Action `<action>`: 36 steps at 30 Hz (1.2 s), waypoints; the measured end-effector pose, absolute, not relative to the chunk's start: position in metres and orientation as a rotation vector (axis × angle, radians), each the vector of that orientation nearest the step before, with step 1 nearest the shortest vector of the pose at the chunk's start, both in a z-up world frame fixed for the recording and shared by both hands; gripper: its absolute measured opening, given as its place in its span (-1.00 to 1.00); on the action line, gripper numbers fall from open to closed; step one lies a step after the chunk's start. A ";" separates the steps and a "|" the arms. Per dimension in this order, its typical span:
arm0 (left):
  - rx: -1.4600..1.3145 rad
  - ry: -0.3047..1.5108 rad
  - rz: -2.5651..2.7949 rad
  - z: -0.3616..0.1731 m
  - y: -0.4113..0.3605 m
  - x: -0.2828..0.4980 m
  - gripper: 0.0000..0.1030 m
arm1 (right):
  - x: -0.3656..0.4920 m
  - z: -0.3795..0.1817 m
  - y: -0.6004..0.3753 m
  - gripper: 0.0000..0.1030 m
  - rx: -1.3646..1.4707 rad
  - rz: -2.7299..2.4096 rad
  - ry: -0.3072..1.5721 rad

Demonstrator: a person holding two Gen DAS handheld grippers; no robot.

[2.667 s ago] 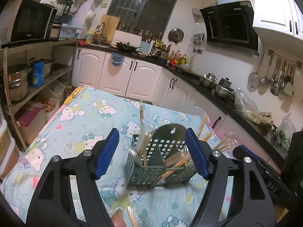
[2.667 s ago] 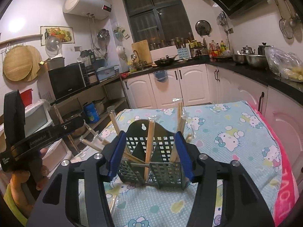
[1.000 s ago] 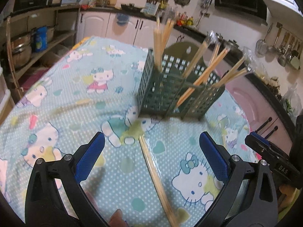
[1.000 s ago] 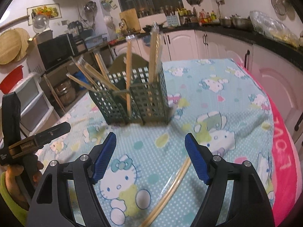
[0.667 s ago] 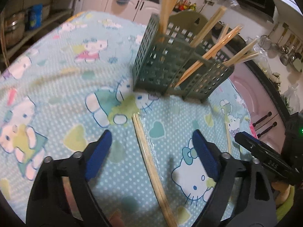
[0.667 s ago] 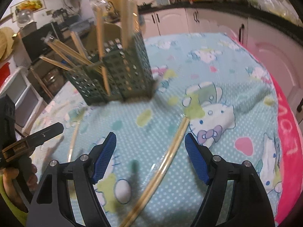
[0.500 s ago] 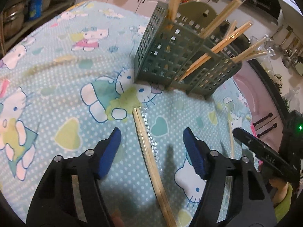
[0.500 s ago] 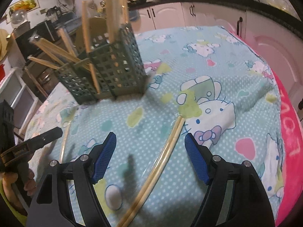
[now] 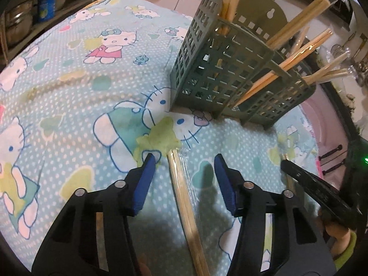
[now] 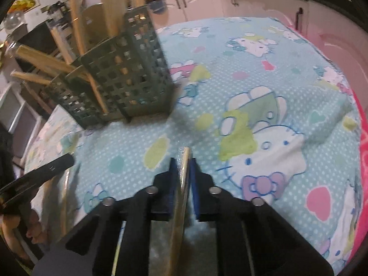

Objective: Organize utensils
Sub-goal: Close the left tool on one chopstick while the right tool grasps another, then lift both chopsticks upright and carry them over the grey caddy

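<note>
A dark green lattice utensil holder (image 9: 232,80) (image 10: 119,80) stands on the cartoon-print tablecloth (image 9: 69,80), with several wrapped chopstick pairs leaning out of it. In the left wrist view a wrapped pair of chopsticks (image 9: 184,195) lies on the cloth between my left gripper's (image 9: 185,163) blue pads (image 9: 145,179); the jaws are closing and stand clear of it on both sides. In the right wrist view my right gripper (image 10: 182,163) is shut on another wrapped pair of chopsticks (image 10: 181,184), low over the cloth. The right gripper's dark tip (image 9: 306,184) shows at the left view's right edge.
The left gripper (image 10: 34,174) and the hand holding it show at the right wrist view's left edge, near another chopstick pair (image 10: 64,195) on the cloth. White kitchen cabinets (image 10: 202,2) and a dark counter stand behind the table. A pink cloth edge (image 10: 363,161) borders the right side.
Both grippers sank toward the cloth, and the holder looms larger. The right jaws went from wide to shut on the chopsticks. The left jaws narrowed around the pair lying between them.
</note>
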State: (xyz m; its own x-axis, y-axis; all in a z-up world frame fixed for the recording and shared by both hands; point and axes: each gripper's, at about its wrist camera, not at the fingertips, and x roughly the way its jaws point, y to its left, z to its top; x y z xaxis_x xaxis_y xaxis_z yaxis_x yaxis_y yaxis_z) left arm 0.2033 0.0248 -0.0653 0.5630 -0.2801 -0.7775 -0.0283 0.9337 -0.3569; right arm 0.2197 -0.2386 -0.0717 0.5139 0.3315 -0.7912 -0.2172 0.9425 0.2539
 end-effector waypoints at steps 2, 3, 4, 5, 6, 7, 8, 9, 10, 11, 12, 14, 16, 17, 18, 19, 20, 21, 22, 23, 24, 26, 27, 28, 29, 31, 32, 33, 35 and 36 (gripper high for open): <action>-0.312 0.973 -0.129 -0.066 0.020 0.207 -0.34 | 0.214 -0.067 -0.235 -0.85 0.143 0.376 0.959; -0.289 0.976 -0.116 -0.065 0.019 0.207 -0.37 | 0.211 -0.064 -0.234 -0.86 0.152 0.399 0.948; -0.269 0.977 -0.106 -0.066 0.017 0.207 -0.44 | 0.209 -0.062 -0.233 -0.86 0.154 0.409 0.940; -0.239 0.977 -0.095 -0.066 0.015 0.207 -0.49 | 0.205 -0.057 -0.232 -0.86 0.156 0.419 0.925; -0.230 0.976 -0.092 -0.066 0.014 0.207 -0.51 | 0.202 -0.052 -0.231 -0.86 0.163 0.433 0.910; -0.231 0.976 -0.090 -0.066 0.014 0.207 -0.57 | 0.199 -0.049 -0.231 -0.86 0.170 0.442 0.901; -0.235 0.976 -0.087 -0.066 0.014 0.207 -0.66 | 0.195 -0.044 -0.230 -0.86 0.176 0.450 0.887; -0.247 0.977 -0.087 -0.067 0.017 0.207 -0.70 | 0.191 -0.039 -0.229 -0.86 0.176 0.458 0.873; -0.261 0.978 -0.089 -0.066 0.019 0.207 -0.76 | 0.189 -0.035 -0.228 -0.86 0.176 0.466 0.864; -0.275 0.978 -0.094 -0.066 0.021 0.206 -0.77 | 0.186 -0.029 -0.227 -0.86 0.175 0.474 0.849; -0.292 0.978 -0.104 -0.066 0.024 0.205 -0.79 | 0.182 -0.023 -0.226 -0.86 0.174 0.479 0.832; -0.318 0.968 -0.123 -0.063 0.026 0.203 -0.90 | 0.175 -0.012 -0.225 -0.86 0.170 0.484 0.800; -0.345 0.950 -0.142 -0.058 0.029 0.197 -0.93 | 0.169 -0.003 -0.229 -0.86 0.171 0.486 0.776; -0.347 0.940 -0.145 -0.055 0.029 0.195 -0.93 | 0.165 0.003 -0.230 -0.86 0.171 0.488 0.759; -0.356 0.924 -0.150 -0.050 0.031 0.190 -0.94 | 0.162 0.008 -0.230 -0.86 0.170 0.492 0.745; -0.366 0.910 -0.157 -0.046 0.033 0.187 -0.94 | 0.159 0.012 -0.230 -0.86 0.167 0.495 0.732; -0.370 0.900 -0.160 -0.042 0.033 0.183 -0.94 | 0.156 0.015 -0.231 -0.86 0.164 0.498 0.722; -0.373 0.884 -0.163 -0.036 0.035 0.178 -0.94 | 0.154 0.019 -0.231 -0.86 0.159 0.500 0.708; -0.374 0.871 -0.166 -0.032 0.035 0.175 -0.94 | 0.151 0.021 -0.230 -0.86 0.157 0.502 0.700; -0.378 0.855 -0.171 -0.026 0.036 0.170 -0.95 | 0.148 0.025 -0.229 -0.86 0.155 0.506 0.689; -0.381 0.846 -0.176 -0.022 0.037 0.166 -0.95 | 0.146 0.027 -0.229 -0.86 0.155 0.510 0.681; -0.386 0.818 -0.185 -0.011 0.038 0.158 -0.95 | 0.143 0.032 -0.228 -0.86 0.154 0.517 0.666; -0.388 0.804 -0.188 -0.006 0.039 0.155 -0.95 | 0.141 0.033 -0.227 -0.86 0.152 0.520 0.661; -0.389 0.792 -0.189 -0.002 0.039 0.151 -0.96 | 0.140 0.035 -0.227 -0.86 0.150 0.522 0.655; -0.387 0.777 -0.189 0.003 0.039 0.147 -0.96 | 0.138 0.037 -0.226 -0.86 0.149 0.524 0.648; -0.377 0.744 -0.184 0.013 0.039 0.141 -0.96 | 0.136 0.041 -0.227 -0.86 0.152 0.526 0.639; -0.369 0.725 -0.179 0.019 0.039 0.136 -0.96 | 0.135 0.042 -0.228 -0.86 0.156 0.525 0.632; -0.365 0.713 -0.177 0.023 0.041 0.134 -0.96 | 0.133 0.044 -0.229 -0.86 0.159 0.525 0.625; -0.364 0.690 -0.177 0.032 0.041 0.129 -0.97 | 0.130 0.048 -0.230 -0.86 0.161 0.525 0.611; -0.362 0.683 -0.177 0.034 0.041 0.128 -0.97 | 0.128 0.050 -0.230 -0.86 0.161 0.525 0.604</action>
